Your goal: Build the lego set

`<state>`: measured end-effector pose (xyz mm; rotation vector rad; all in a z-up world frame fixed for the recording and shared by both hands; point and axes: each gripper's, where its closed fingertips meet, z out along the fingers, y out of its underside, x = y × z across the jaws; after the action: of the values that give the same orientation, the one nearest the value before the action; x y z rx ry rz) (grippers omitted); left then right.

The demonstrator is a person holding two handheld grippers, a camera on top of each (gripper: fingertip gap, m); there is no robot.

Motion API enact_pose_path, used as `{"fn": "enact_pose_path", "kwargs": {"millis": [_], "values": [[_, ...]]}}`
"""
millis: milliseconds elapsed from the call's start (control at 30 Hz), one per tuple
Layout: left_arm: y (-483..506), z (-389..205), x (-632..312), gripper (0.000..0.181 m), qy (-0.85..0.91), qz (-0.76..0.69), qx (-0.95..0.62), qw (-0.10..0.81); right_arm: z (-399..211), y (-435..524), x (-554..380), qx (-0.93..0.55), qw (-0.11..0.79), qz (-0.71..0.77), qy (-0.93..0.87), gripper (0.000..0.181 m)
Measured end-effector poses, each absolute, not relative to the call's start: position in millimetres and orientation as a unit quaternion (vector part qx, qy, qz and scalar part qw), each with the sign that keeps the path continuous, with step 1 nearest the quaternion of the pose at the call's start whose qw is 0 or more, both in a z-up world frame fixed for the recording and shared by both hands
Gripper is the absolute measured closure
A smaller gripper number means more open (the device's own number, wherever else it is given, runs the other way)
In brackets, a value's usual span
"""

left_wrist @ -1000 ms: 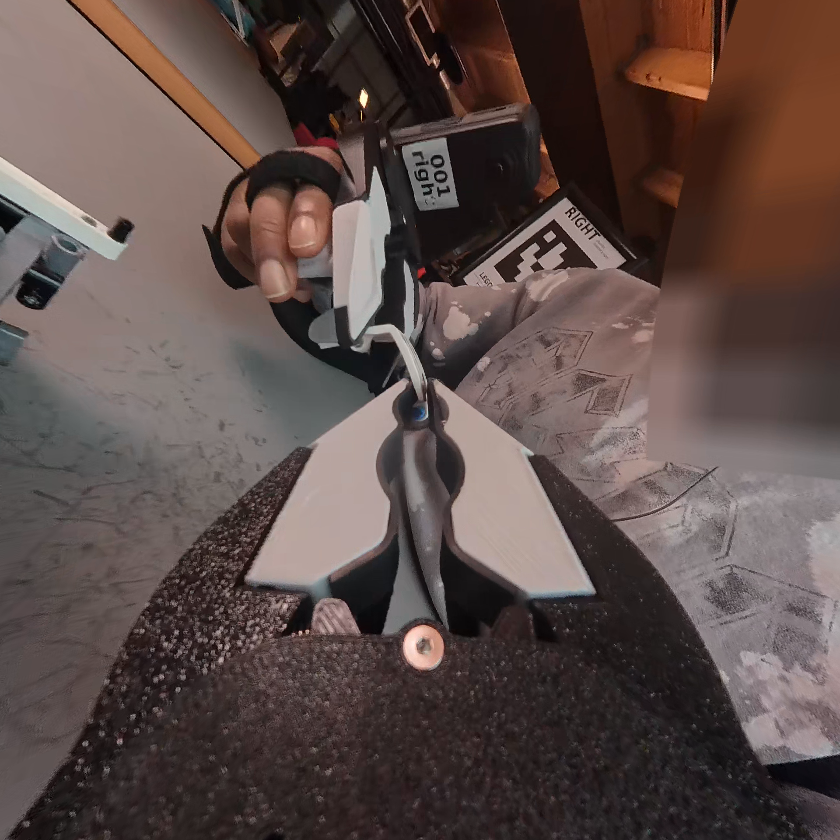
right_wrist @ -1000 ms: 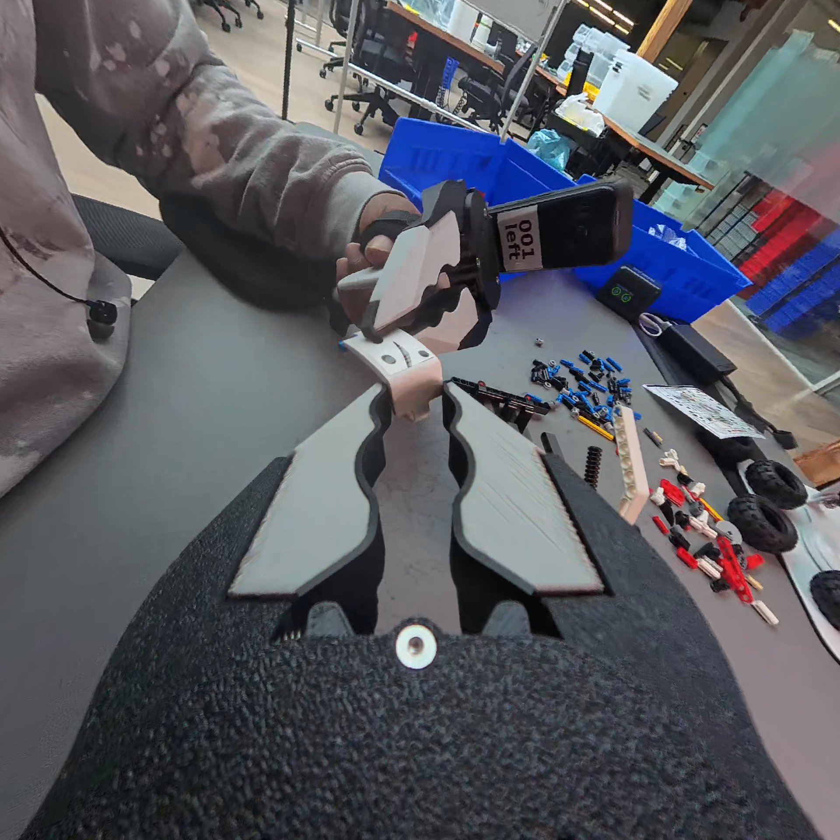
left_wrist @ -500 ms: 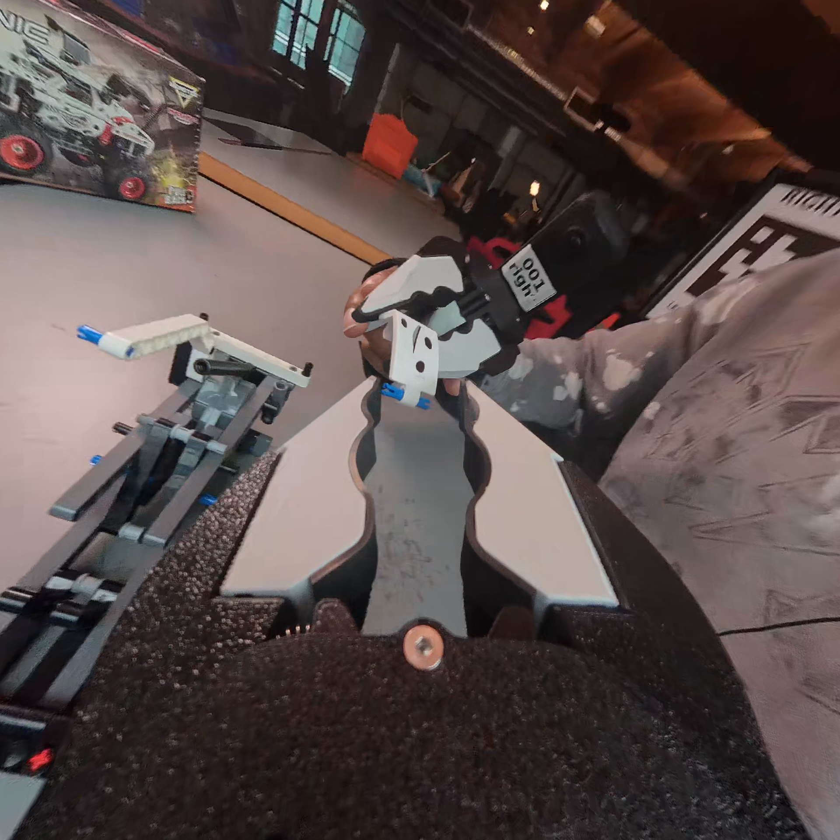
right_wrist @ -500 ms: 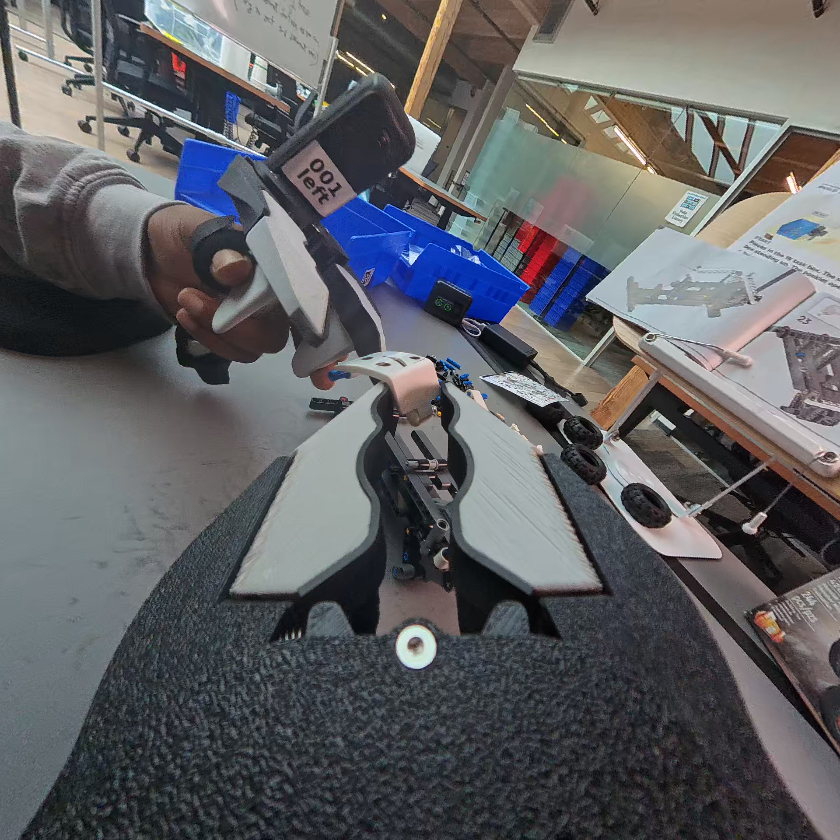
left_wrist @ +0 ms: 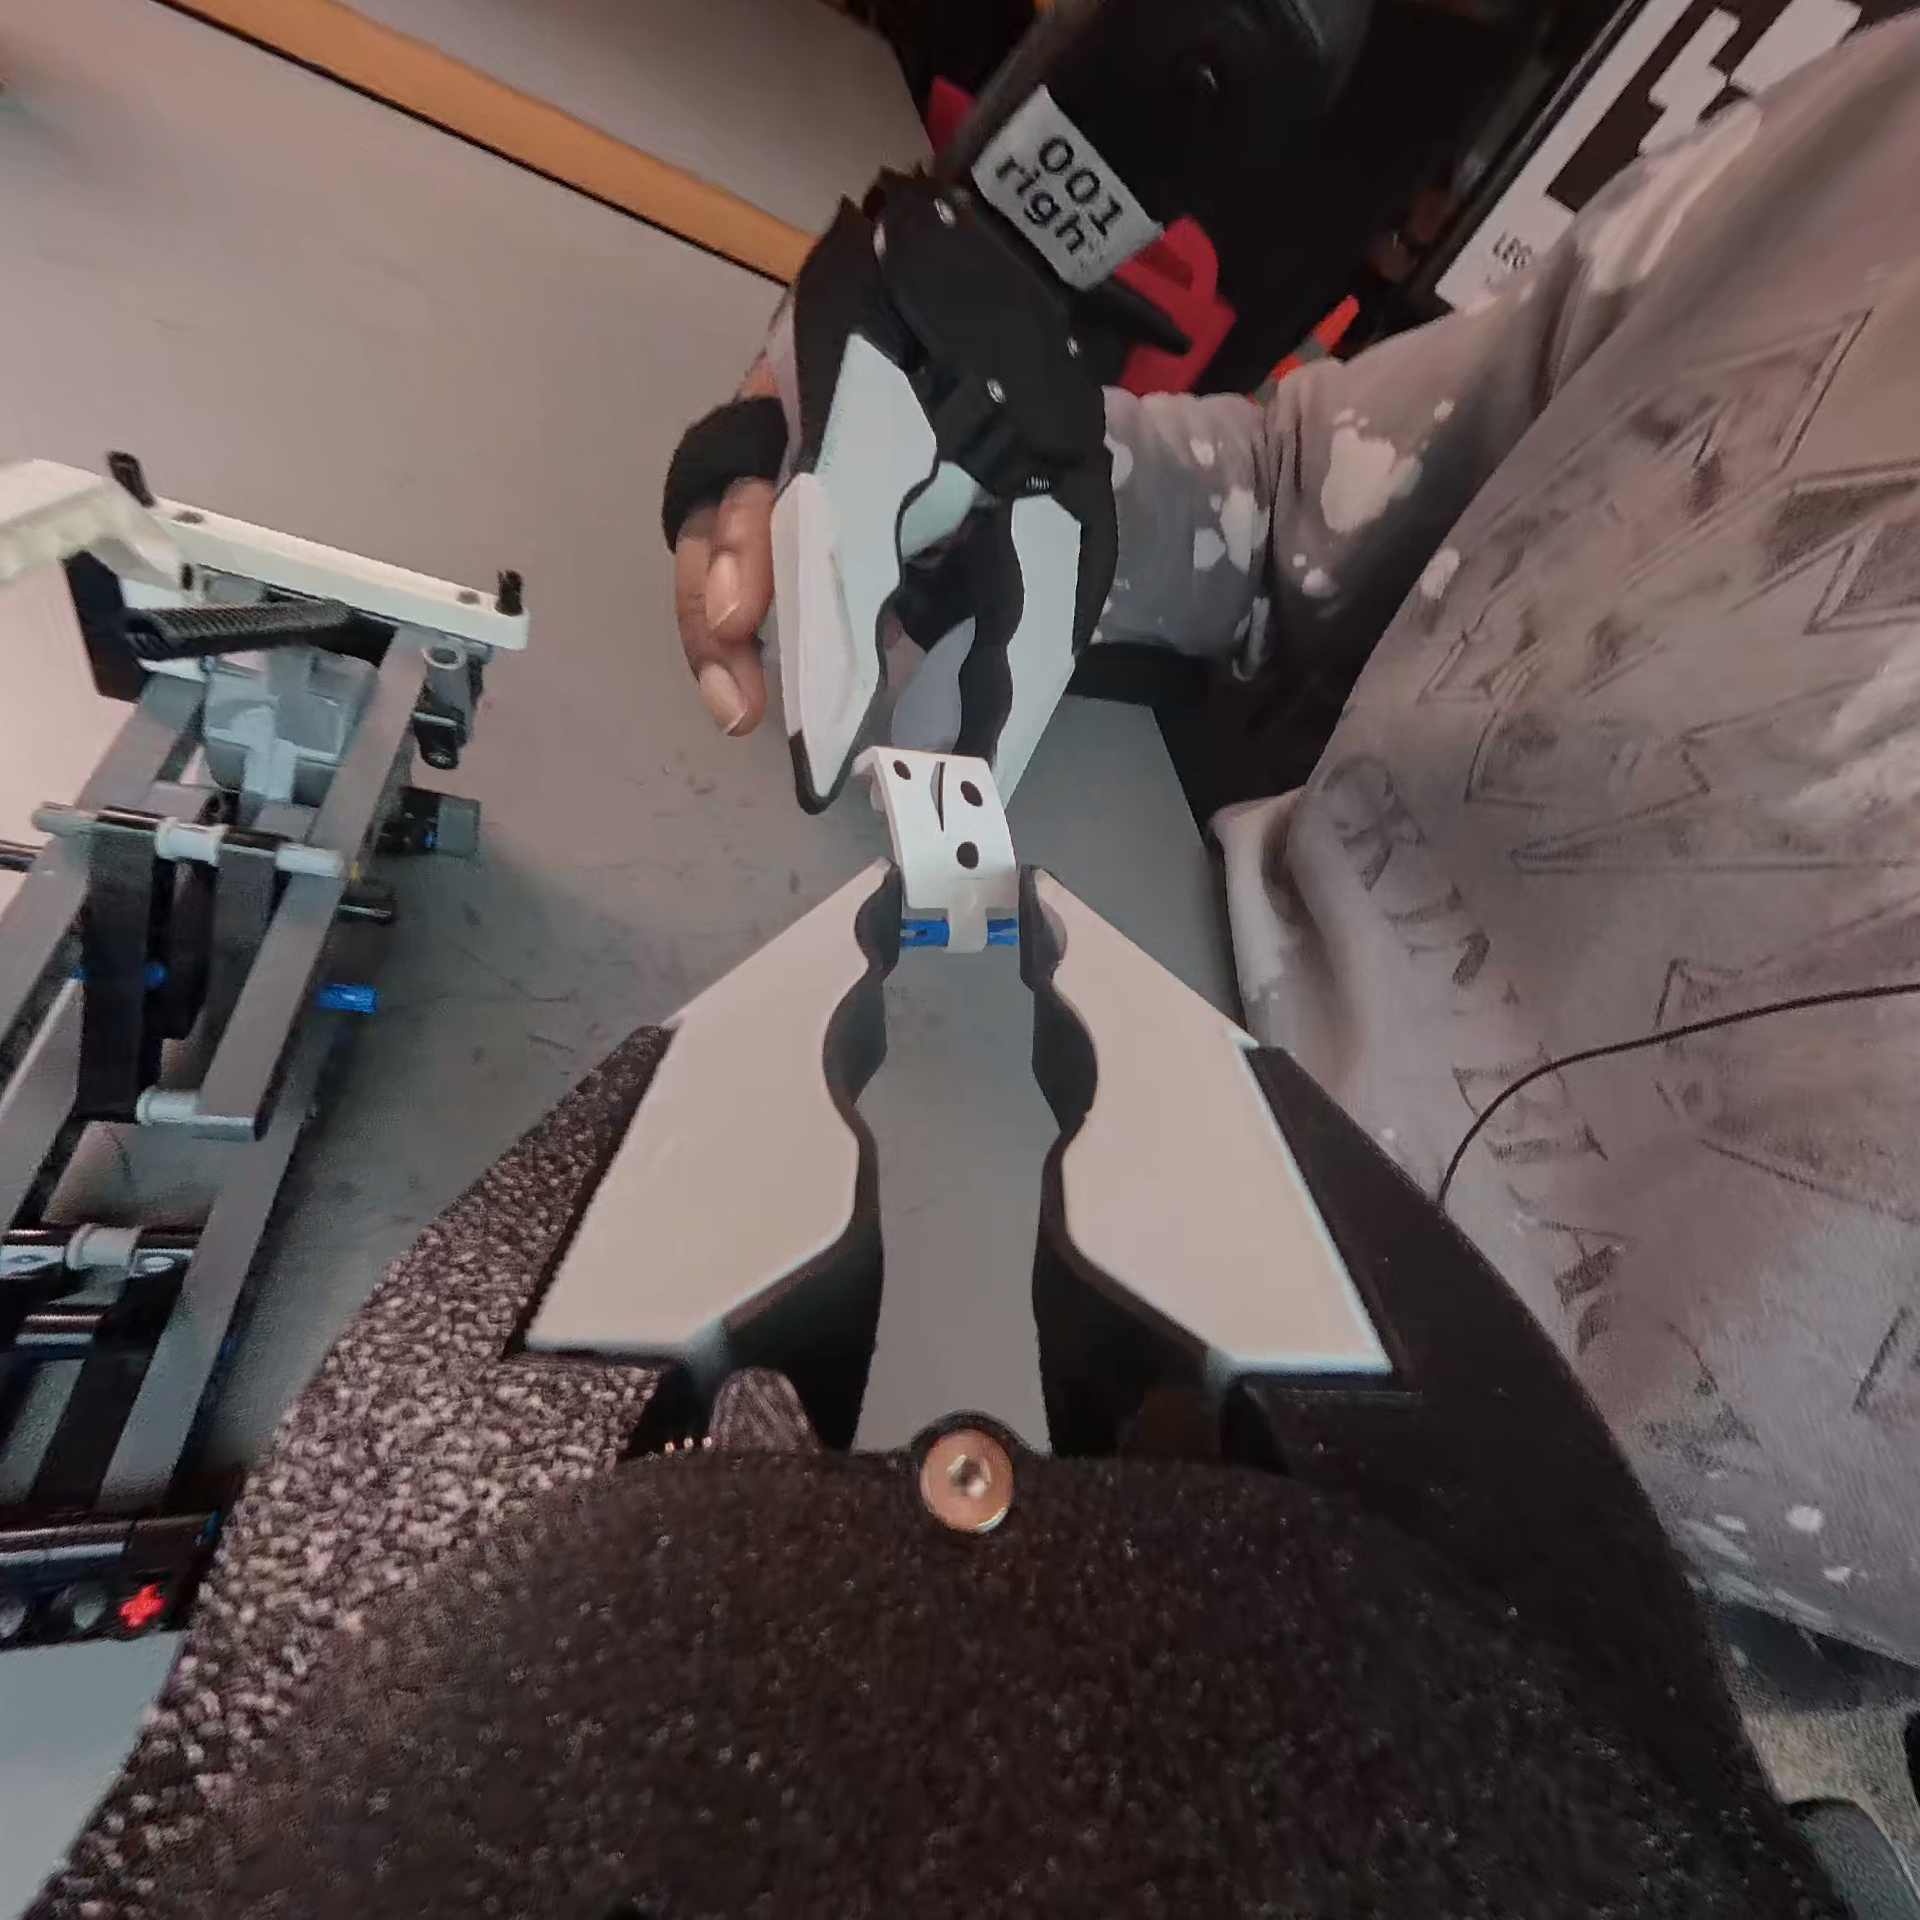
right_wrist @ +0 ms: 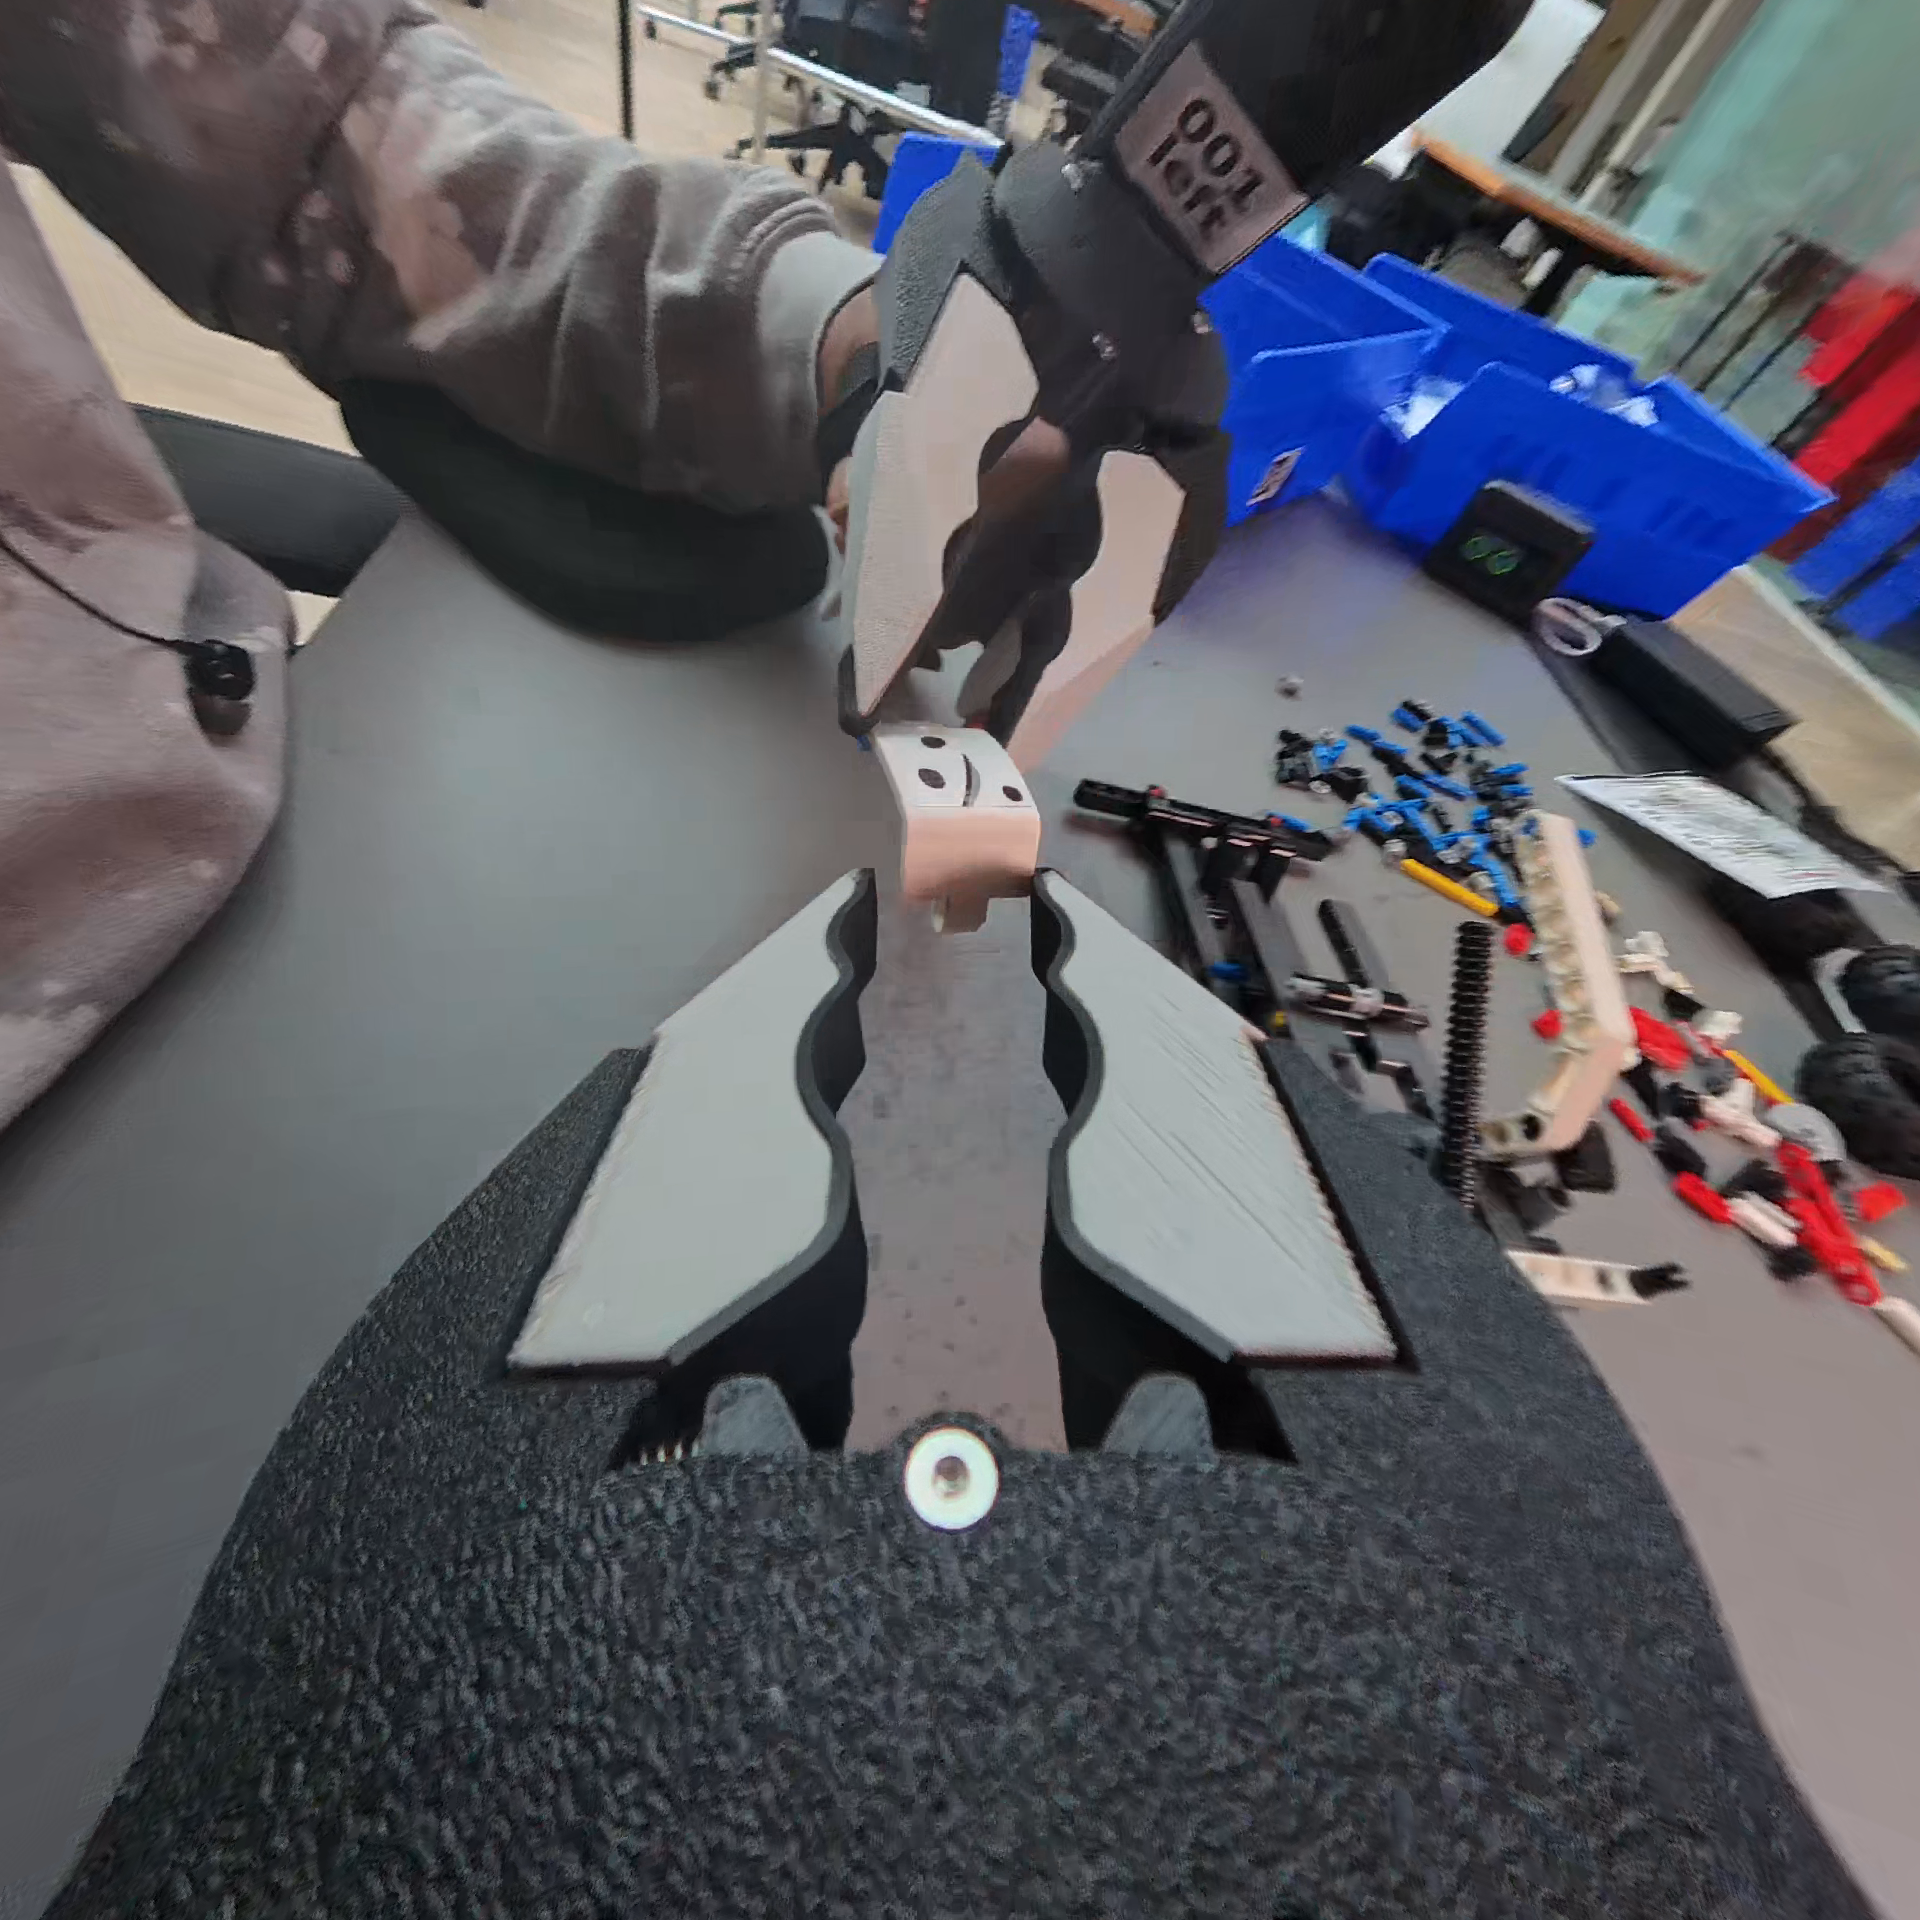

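White curved panel piece with a few round holes is the landmark here, hanging in the air over the grey counter, pinched from both ends. Left gripper has its jaws clenched on the near end of the panel, right where a blue pin pokes through. Right gripper has its jaws grasping the opposite end of the same panel, so both are holding it at once.

Looks to me like a handover or a re-grip before the panel goes onto the truck frame. If that's it, I'd say only let one side go once the other is squarely on, and keep the pin ends uncovered, since squeezing along the pin could push it out. Not sure which side is meant to release.

What each view gets that the other misses: the left wrist view shows the half-built grey frame with its white beam, sitting on the counter well to the left of the panel. It also shows the blue pin properly. The right wrist view has no frame, but right of the panel you get the pile of loose parts, black tyres, a black spring and blue bins further back
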<state>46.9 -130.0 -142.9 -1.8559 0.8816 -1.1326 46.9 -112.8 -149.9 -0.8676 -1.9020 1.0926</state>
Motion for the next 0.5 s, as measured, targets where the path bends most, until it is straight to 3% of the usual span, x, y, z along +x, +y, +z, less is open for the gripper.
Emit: {"fn": "enact_pose_path", "kwargs": {"millis": [100,233,400,500], "values": [[-140,-158,54,0.160,0.385,-0.425,-0.738,0.356,-165,-130,53,-0.338,0.323,0.440,-0.767,0.148],[-146,-169,59,0.160,0.409,-0.408,-0.744,0.337,-177,-138,57,-0.337,0.289,0.430,-0.786,0.156],[-125,-165,50,0.158,0.369,-0.387,-0.756,0.378,-178,-120,48,-0.371,0.314,0.414,-0.770,0.156],[-112,-162,42,0.146,0.354,-0.350,-0.762,0.415,-172,-105,40,-0.400,0.341,0.417,-0.741,0.156]]}}
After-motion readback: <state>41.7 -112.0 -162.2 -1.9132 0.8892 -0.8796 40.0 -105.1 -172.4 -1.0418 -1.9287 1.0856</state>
